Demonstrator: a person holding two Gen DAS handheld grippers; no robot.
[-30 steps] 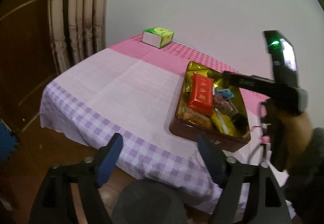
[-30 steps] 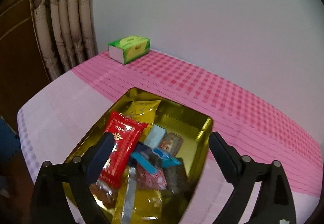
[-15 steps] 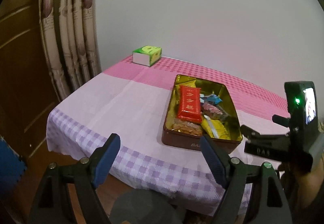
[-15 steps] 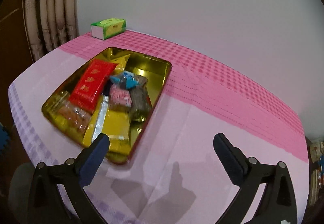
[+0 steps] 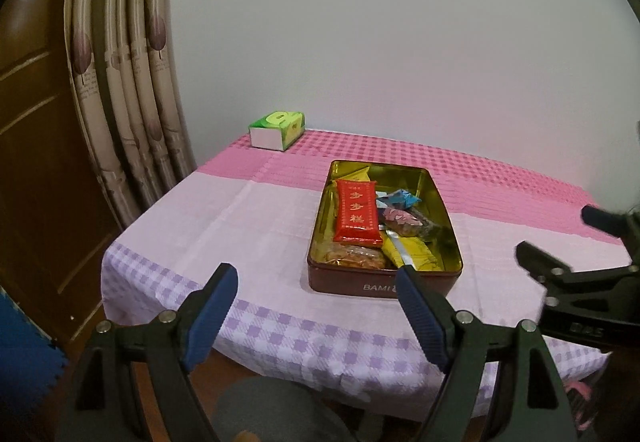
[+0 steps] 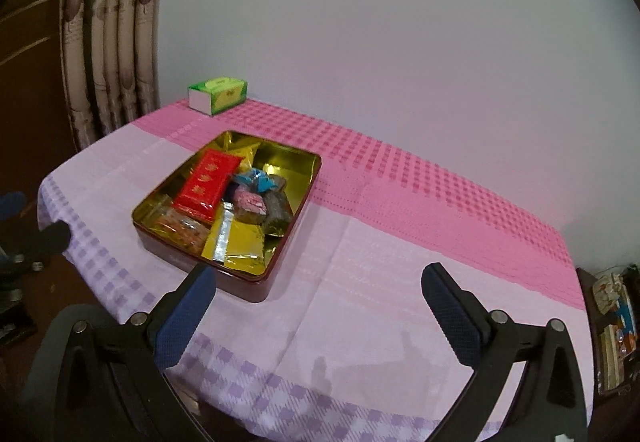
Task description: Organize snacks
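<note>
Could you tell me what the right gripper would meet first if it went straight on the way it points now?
Probably bare tablecloth. The right gripper, fingers open and empty, points down at the cloth right of the tin; depth is unclear.

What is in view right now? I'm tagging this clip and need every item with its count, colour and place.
tin: one, dark red outside, gold inside, lid off, mid-table near the front edge
red packet: one, red with gold characters, lying on top of the snacks on the tin's left side
other snacks: several, yellow, blue, pink, brown, orange, loose in the tin
tissue box: one, green and white, far left corner of the table
tablecloth: one, pink and lilac check, covers the table
curtain: one, beige, patterned, left of the table
left gripper: one, black with blue pads, open, empty
right gripper: one, black with blue pads, open, empty
</note>
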